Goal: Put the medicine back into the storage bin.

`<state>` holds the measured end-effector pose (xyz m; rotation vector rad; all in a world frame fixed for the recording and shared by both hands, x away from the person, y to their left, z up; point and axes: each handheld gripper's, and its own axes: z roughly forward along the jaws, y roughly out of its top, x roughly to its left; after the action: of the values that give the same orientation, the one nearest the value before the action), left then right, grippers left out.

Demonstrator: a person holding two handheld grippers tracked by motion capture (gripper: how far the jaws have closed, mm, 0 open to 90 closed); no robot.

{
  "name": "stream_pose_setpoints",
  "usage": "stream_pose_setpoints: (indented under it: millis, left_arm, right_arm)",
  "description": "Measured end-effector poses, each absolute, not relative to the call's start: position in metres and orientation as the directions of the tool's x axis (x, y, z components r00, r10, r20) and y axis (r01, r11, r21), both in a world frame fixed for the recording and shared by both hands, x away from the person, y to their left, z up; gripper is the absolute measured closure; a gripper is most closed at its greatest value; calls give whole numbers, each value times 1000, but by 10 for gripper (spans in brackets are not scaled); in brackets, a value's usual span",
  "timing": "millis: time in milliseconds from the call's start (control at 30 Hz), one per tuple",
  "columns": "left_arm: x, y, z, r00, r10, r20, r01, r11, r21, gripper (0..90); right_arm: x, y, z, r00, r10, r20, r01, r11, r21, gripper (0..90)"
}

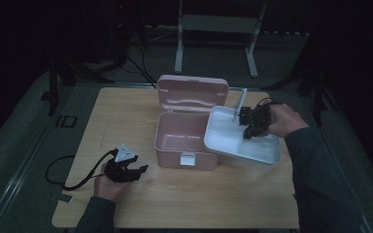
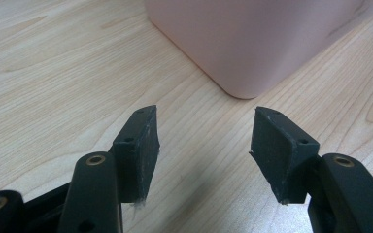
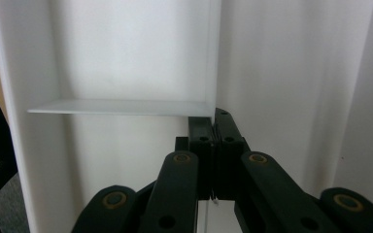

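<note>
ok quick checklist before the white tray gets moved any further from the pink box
1. Grip on tray: right gripper has its jaws shut on a thin inner wall of the white tray - ok.
2. Tray level: it is tilted, one end over the pink box, the other past its side - not ok.
3. Tray contents: the compartments seen in the right gripper view look bare - ok.
4. Lid: stands open behind the box, away from the tray - ok.
5. Left gripper: jaws open, holding nothing, low over the table near the box corner - ok.
6. Whether the tray touches the box rim - cannot tell.
</note>
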<state>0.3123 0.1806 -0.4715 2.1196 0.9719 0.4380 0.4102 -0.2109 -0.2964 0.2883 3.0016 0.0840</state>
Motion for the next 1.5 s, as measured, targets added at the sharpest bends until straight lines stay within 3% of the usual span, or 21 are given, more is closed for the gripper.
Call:
stream_pose_setpoints:
  millis: [567, 1033, 1500]
  left_arm:
    - [312, 182, -471, 651, 759, -7, 500, -422, 756, 430]
    - [312, 183, -471, 651, 759, -8, 499, -419, 759, 430]
    - [312, 184, -470, 649, 761, -7, 498, -418, 760, 430]
  right_arm:
    - [445, -98, -311, -993, 91, -72, 87, 994, 65, 894]
    - [460, -73, -332, -995, 61, -73, 53, 993, 108, 894]
    - [459, -65, -350, -998, 35, -57, 33, 999, 35, 894]
